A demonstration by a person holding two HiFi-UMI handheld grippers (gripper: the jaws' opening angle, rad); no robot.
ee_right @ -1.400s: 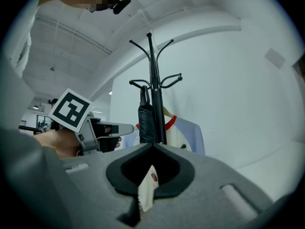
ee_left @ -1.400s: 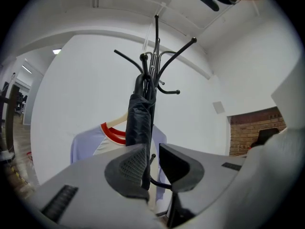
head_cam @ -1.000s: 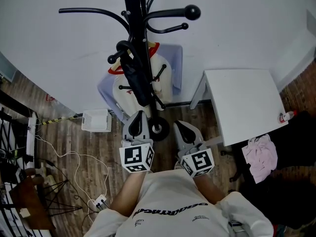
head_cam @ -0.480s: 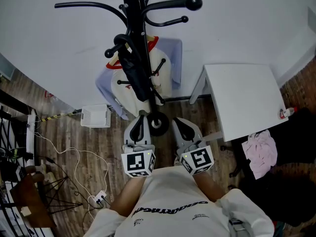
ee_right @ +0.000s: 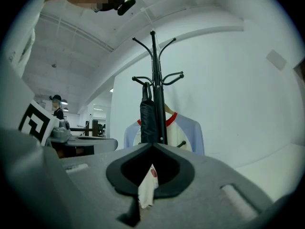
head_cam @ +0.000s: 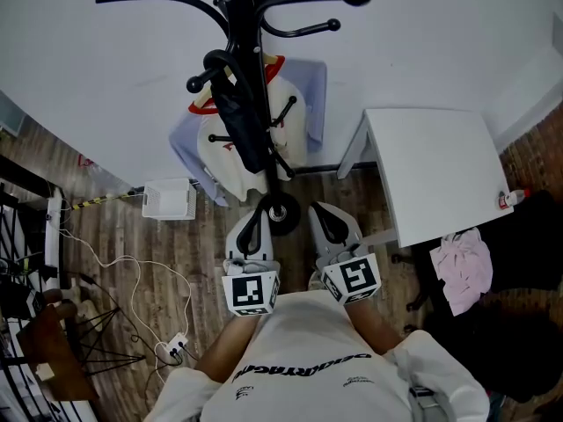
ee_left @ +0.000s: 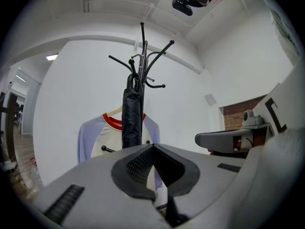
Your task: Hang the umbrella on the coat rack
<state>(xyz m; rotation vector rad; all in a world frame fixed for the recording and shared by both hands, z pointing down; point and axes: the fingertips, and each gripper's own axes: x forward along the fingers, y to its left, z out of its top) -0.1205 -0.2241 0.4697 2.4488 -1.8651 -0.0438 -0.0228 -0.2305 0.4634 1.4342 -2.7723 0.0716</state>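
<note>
Hanging umbrella (head_cam: 239,126), power strip (head_cam: 173,351) head-view only

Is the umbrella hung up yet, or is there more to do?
It looks done: the black umbrella hangs by its curved handle from a hook of the coat rack, in front of a shirt. Nothing is in hand: the left gripper and the right gripper are both shut and empty, short of the rack. Nothing seems left to do, except maybe checking that it hangs steady.
</note>
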